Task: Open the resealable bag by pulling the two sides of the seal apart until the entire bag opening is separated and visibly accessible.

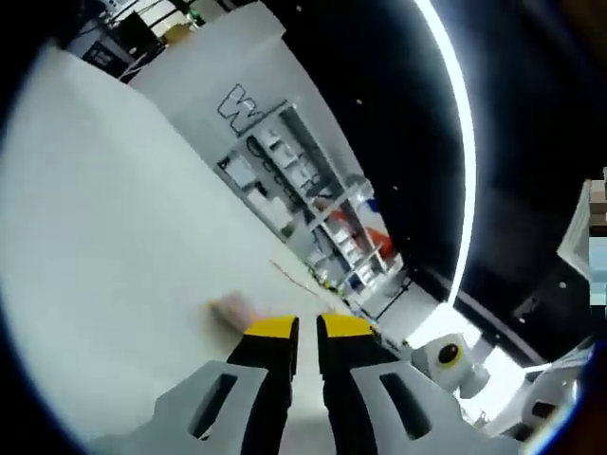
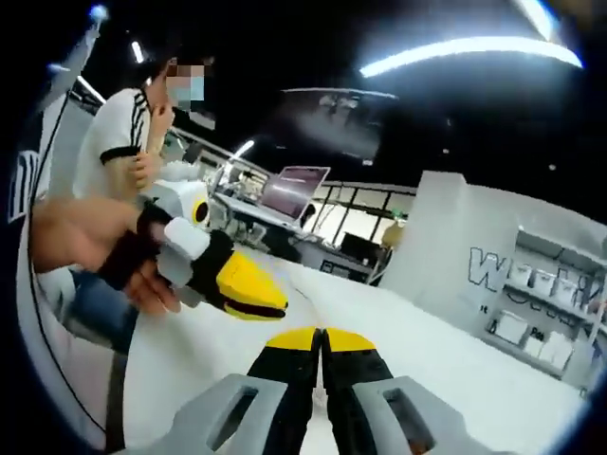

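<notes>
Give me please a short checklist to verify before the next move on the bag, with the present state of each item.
1. Bag located: cannot tell; a blurred pale shape lies on the white table ahead of the left tongs.
2. Left tongs free: ok, nearly closed, nothing between them.
3. Right tongs free: ok, closed, nothing gripped.
4. Seal gripped on both sides: not ok.
5. Tongs close together: ok; the left tongs hover just ahead of the right.
6. Bystander clear: cannot tell.

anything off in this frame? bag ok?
I can't make out a bag. Left gripper and right gripper look shut on nothing above the white table. A blurred pinkish thing lies by the left tips; too smeared to identify.
</notes>
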The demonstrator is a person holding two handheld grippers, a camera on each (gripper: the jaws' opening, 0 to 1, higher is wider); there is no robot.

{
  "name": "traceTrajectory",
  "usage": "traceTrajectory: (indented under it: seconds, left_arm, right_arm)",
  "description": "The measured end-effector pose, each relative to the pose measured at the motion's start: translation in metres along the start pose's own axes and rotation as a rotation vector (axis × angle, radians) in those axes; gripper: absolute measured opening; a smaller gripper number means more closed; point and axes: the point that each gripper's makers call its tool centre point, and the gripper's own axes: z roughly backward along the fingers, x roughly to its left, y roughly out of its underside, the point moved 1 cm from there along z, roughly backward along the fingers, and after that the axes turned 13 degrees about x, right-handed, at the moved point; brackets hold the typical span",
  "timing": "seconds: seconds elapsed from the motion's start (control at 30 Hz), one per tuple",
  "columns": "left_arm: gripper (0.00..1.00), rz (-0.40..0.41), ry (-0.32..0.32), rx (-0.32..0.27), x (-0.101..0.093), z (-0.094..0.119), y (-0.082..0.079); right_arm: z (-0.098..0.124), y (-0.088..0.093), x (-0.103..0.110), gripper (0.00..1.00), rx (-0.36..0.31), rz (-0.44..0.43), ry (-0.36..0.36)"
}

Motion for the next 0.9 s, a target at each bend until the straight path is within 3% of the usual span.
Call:
traceTrajectory:
  seconds: [0.23, 0.53, 0.9]
  left_arm:
    - [0.14, 0.131, 0.028, -0.053, 0.005, 0.005, -0.002]
    - [0.14, 0.185, 0.051, -0.055, 0.005, 0.004, -0.001]
    - [0.15, 0.259, 0.071, -0.063, 0.009, 0.002, -0.002]
  right_arm:
    - [-0.003, 0.004, 0.009, 0.00, 0.029, 0.141, 0.034]
    - [-0.002, 0.004, 0.008, 0.00, 0.023, 0.153, 0.035]
    - [-0.003, 0.001, 0.015, 0.00, 0.037, 0.256, 0.052]
